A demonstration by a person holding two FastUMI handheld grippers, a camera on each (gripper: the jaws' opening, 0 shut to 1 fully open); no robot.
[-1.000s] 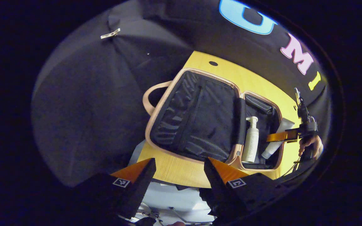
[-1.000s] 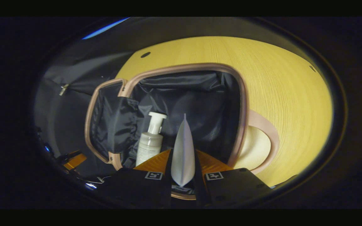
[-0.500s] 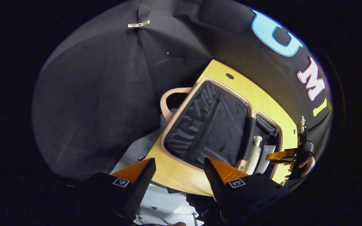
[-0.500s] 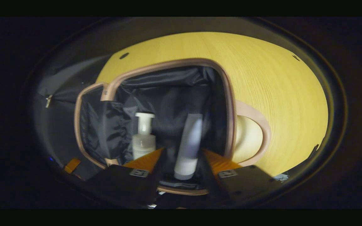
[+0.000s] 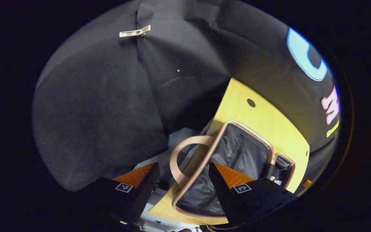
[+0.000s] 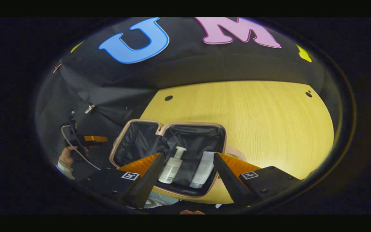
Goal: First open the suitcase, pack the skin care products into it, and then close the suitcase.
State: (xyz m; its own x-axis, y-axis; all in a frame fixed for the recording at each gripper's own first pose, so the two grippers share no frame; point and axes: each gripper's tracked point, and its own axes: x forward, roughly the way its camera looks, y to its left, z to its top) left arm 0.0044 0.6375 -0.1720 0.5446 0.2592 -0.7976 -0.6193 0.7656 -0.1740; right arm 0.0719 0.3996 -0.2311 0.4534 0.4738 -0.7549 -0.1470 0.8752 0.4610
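Suitcase (image 6: 169,161) lies open on the tabletop (image 6: 253,122), and the white tube (image 6: 203,170) that the right gripper (image 6: 188,180) was gripping a moment ago now rests inside beside the pump bottle (image 6: 172,166). That gripper has pulled back and up, its jaws wide and empty. The left gripper (image 5: 181,187) has swung in toward the lid side, jaws also wide with nothing between them, the looped handle (image 5: 185,161) just ahead of them. Packing looks finished to me; closing the lid is what remains.
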